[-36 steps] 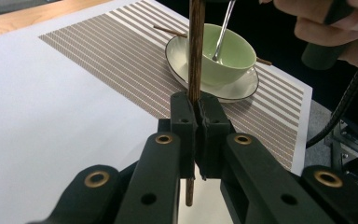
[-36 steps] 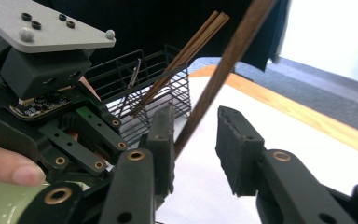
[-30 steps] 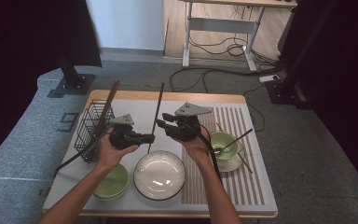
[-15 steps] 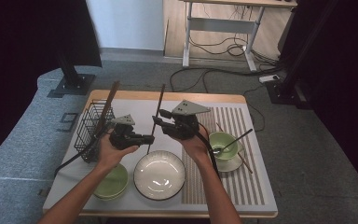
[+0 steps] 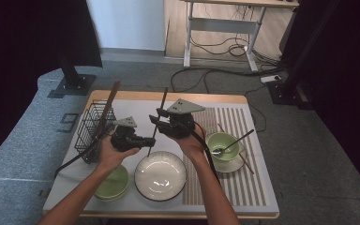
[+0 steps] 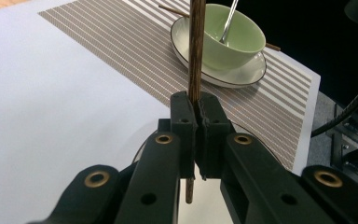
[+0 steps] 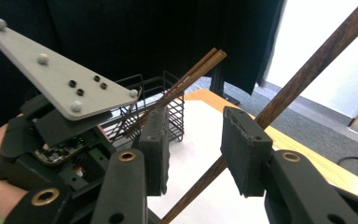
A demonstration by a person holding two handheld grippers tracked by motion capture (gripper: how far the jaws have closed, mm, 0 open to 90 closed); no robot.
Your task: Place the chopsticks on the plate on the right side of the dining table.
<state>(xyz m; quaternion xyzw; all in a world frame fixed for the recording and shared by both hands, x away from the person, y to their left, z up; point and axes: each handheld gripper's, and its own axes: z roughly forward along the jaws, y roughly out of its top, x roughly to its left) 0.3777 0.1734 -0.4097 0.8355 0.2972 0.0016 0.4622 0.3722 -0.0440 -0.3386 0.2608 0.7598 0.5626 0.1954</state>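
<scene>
At the worktop's (image 5: 122, 101) left edge a black wire basket (image 5: 91, 125) held brown chopsticks (image 5: 108, 107), their lower ends lost among the wires. Beside it the left gripper (image 5: 149, 140) was clenched on a single dark chopstick (image 5: 158, 123); in the left gripper view that chopstick (image 6: 196, 51) ran up out of frame, its top cut off. Below, a pale green bowl (image 5: 113, 183) sat partly under the left forearm, next to a white bowl (image 5: 160, 175). The right gripper (image 5: 155, 116), seen close in its own view (image 7: 196, 151), stood released, jaws apart around the chopstick (image 7: 303, 77) without clearly touching it. At right a green bowl (image 5: 222, 144) on a saucer (image 5: 231, 165) held a spoon (image 5: 233, 142), and sticks (image 5: 246, 164) lay partly hidden beneath.
</scene>
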